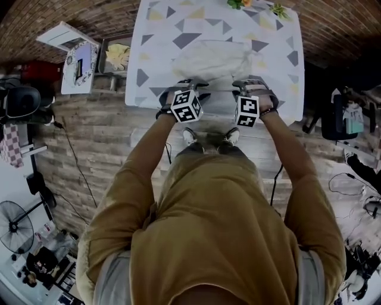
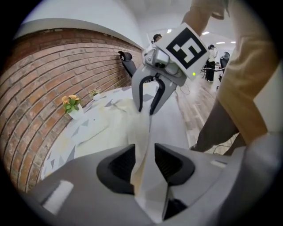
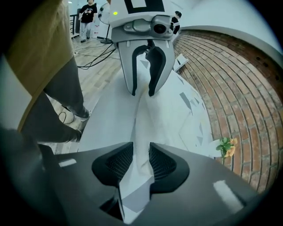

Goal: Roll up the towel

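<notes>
Where the towel (image 1: pixel 208 59) lies spread on the patterned surface (image 1: pixel 156 53), you hold its near edge at two points. Your left gripper (image 2: pixel 144 162) is clamped on the cloth, and your right gripper (image 3: pixel 141 160) is likewise closed on it. Both are angled downward, side by side.

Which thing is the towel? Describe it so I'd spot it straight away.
Find the table by the brick wall, its top printed with grey and yellow triangles. The towel lies on its middle, its near edge pinched in the jaws of the left gripper and right gripper. Unlike the patterned top beneath, it is plain, pale and rumpled.
</notes>
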A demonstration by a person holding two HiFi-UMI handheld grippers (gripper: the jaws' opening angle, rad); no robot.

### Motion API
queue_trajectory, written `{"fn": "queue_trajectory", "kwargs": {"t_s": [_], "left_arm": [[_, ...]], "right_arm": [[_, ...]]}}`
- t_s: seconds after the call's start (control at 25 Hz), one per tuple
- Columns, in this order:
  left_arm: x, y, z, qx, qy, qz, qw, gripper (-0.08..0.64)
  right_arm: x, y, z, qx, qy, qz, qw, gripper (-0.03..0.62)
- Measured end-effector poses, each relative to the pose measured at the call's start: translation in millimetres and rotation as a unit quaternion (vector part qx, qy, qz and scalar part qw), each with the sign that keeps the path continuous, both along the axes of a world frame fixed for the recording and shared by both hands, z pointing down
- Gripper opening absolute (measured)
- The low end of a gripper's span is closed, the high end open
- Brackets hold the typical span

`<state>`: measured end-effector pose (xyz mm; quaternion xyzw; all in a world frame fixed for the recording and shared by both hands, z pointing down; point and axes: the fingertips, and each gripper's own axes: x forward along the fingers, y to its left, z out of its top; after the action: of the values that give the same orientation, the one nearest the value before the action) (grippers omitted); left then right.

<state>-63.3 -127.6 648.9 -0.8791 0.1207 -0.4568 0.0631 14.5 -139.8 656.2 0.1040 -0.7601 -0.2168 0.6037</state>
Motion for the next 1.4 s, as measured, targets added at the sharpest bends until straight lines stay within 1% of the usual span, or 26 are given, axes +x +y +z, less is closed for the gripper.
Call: {"fn": "queue_trajectory", "kwargs": {"t_s": [0.12,0.16,0.24,0.36,0.6,0.88,1.12,1.4], "left_arm": [[1.0,-0.2,5.0,-0.001,-0.016,0.021,0.9996,0.193],[0.8,-0.8,6.6,-0.002,-0.021,0.025,0.9995,0.19],[-0.1,-1.6,10.3,-0.005,-0.03,0.032,0.999,0.187],[-0.5,-3.3,11.7,-0.003,-0.032,0.03,0.999,0.177],[-0.3,-4.6,10.5,0.022,-0.027,0.014,0.9993,0.148],[-3.4,0.2,9.4,0.037,-0.021,-0.005,0.9991,0.129],[-3.3,7.4,6.2,0.042,-0.009,-0.012,0.999,0.097],[-4.1,16.2,2.8,0.042,-0.002,-0.016,0.999,0.083]], "right_arm": [[3.7,-0.1,3.5,-0.005,0.008,0.003,1.0,0.12],[3.6,-0.2,3.8,-0.006,0.007,0.005,1.0,0.11],[1.4,-0.1,2.8,-0.011,-0.002,0.015,1.0,0.063],[-3.0,0.0,-2.4,-0.02,-0.024,0.036,0.999,0.04],[-8.2,0.6,-17.3,-0.02,-0.07,0.076,0.994,0.032],[-11.7,11.6,-34.0,-0.023,-0.121,0.117,0.985,0.031],[-12.7,25.8,-38.9,-0.027,-0.134,0.125,0.983,0.031],[-13.0,35.9,-43.3,-0.03,-0.143,0.133,0.98,0.031]]}}
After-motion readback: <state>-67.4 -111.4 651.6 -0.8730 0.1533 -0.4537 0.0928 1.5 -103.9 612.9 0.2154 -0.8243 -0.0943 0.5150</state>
